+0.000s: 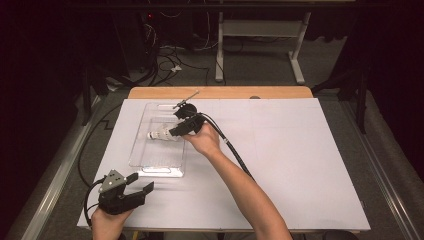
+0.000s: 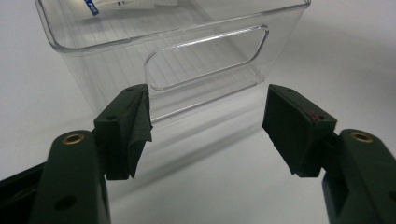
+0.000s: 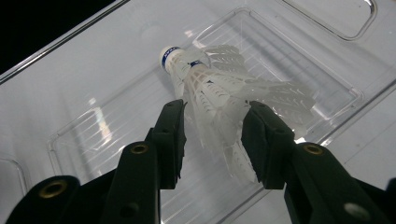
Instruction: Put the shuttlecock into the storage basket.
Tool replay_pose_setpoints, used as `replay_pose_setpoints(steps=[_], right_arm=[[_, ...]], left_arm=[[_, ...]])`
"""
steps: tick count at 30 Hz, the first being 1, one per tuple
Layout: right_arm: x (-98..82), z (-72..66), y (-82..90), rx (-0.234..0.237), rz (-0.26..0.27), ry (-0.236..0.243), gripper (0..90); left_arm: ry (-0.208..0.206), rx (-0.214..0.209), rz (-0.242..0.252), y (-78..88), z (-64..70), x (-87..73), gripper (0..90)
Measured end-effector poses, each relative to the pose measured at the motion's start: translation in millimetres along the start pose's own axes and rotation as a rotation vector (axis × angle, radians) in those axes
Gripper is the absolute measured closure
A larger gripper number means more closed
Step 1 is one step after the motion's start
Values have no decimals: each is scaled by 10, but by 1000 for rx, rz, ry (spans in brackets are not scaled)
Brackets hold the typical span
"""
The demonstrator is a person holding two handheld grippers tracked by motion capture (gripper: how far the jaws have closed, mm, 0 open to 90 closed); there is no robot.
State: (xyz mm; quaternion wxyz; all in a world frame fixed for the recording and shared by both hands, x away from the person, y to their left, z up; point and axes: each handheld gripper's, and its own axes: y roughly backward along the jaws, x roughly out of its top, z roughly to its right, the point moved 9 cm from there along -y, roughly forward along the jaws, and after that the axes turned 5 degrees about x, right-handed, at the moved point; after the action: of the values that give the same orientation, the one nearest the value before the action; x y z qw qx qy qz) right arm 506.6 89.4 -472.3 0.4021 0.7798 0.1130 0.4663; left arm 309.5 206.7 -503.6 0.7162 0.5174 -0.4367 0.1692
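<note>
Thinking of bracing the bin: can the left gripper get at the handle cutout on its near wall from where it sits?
Probably yes. The left gripper is open and faces the handle cutout of the clear bin, with only bare white table between them.

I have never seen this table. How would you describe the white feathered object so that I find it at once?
Start at the white table and find the clear plastic bin on its left half. Above its middle, the right claw holds a shuttlecock by its skirt. It is the only white thing there, with a rounded cap ringed by a blue band, while the bin is transparent and the claws are black.
</note>
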Motion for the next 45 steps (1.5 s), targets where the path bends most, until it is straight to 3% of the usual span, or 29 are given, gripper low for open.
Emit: replay_pose_setpoints(steps=[17, 45], right_arm=[[1, -29, 91, -10, 12, 7, 538], [-38, -16, 262, -10, 66, 37, 526]], left_arm=[[5, 1, -6, -6, 6, -3, 335], [5, 3, -5, -7, -3, -2, 333]])
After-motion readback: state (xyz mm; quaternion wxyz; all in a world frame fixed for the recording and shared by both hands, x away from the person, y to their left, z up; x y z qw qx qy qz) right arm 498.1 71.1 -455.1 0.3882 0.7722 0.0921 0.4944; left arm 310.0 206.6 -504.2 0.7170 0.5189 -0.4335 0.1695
